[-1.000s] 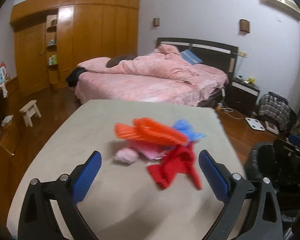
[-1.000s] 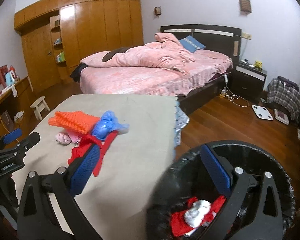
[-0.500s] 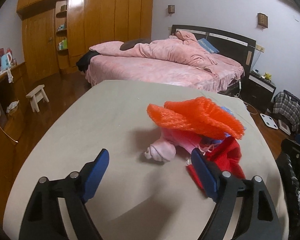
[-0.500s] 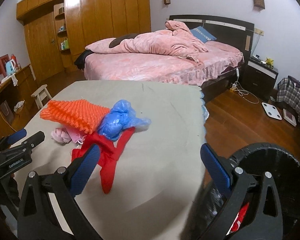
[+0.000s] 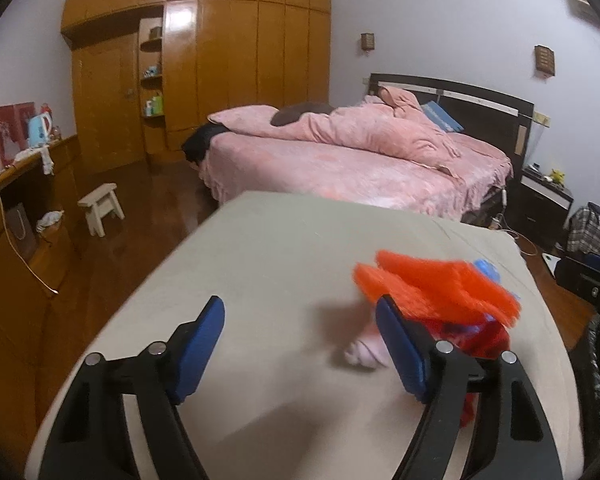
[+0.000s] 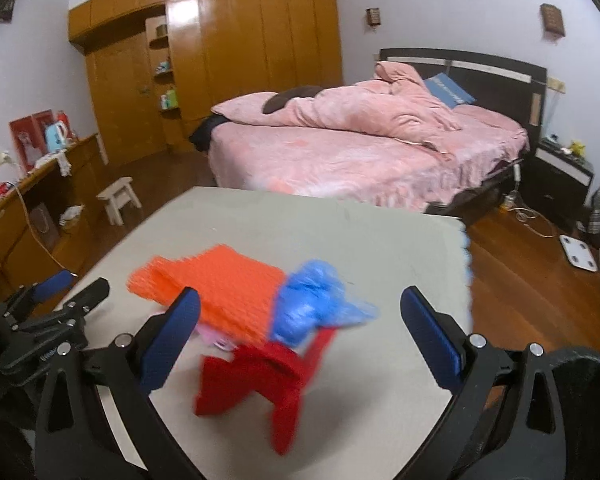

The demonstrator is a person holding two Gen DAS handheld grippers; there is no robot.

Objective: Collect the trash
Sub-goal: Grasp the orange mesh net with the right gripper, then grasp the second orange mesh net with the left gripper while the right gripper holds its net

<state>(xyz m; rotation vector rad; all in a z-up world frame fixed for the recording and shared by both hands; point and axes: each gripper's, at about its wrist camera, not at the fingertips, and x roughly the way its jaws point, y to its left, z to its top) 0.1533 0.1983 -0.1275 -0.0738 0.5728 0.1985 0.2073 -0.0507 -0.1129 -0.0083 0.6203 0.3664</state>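
Lying squarely between the right gripper [image 6: 300, 332]'s wide-apart, empty fingers, the red cloth [image 6: 260, 376] seems nearer it; the left gripper [image 5: 300, 344], closing on nothing, has the pile outside its right finger.

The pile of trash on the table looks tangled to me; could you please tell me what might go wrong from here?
1. The orange mesh, blue bag and red cloth overlap, so a grab at one may drag the others off the table.
2. The left gripper is closing on bare table, with the pile past its right finger, so it may shut on nothing.
3. The right gripper, open over the pile, may pinch several pieces at once.
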